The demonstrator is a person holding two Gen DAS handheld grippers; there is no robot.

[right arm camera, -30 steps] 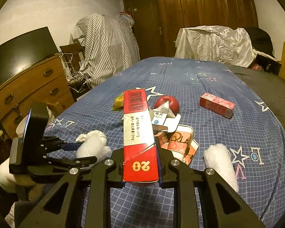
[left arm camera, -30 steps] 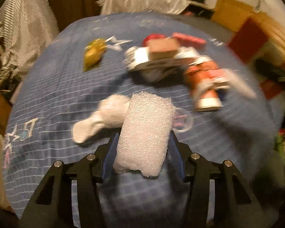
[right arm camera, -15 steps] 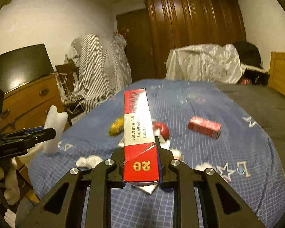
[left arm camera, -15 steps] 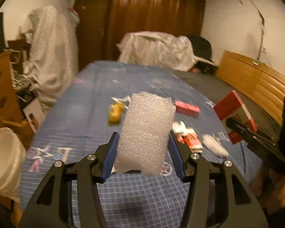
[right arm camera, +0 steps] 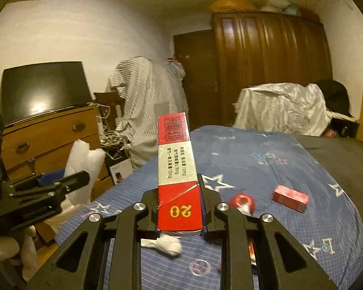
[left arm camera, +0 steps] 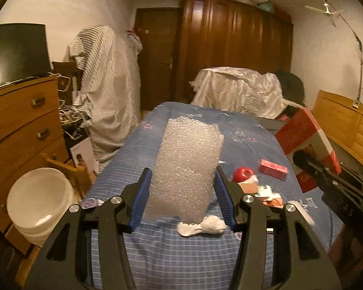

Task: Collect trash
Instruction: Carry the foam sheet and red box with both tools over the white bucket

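You have lifted both grippers clear of the bed (left arm camera: 181,253): a second ago they were low over the litter, and now each looks level across the room with its catch held up. That means two pieces are off the blue checked cover and ready to go to a bin; the white bucket (left arm camera: 38,198) down at your left, by the dresser (left arm camera: 24,125), looks the likely place, though that is a guess.

The room beyond is the dark wardrobe (left arm camera: 232,53), a striped sheet draped over furniture, a silvery cover at the far end of the bed, and a black screen on the dresser.

Your left gripper (left arm camera: 181,193) is clamped on the foam roll (left arm camera: 186,171), pads pressing both its sides. Your right gripper (right arm camera: 179,207) is closed tight on the long red carton (right arm camera: 176,169), which sticks out forward.

Left on the cover: a small red box (right arm camera: 290,198), a red ball (right arm camera: 242,201) among torn packets, and a white wad (right arm camera: 164,244) nearest you.
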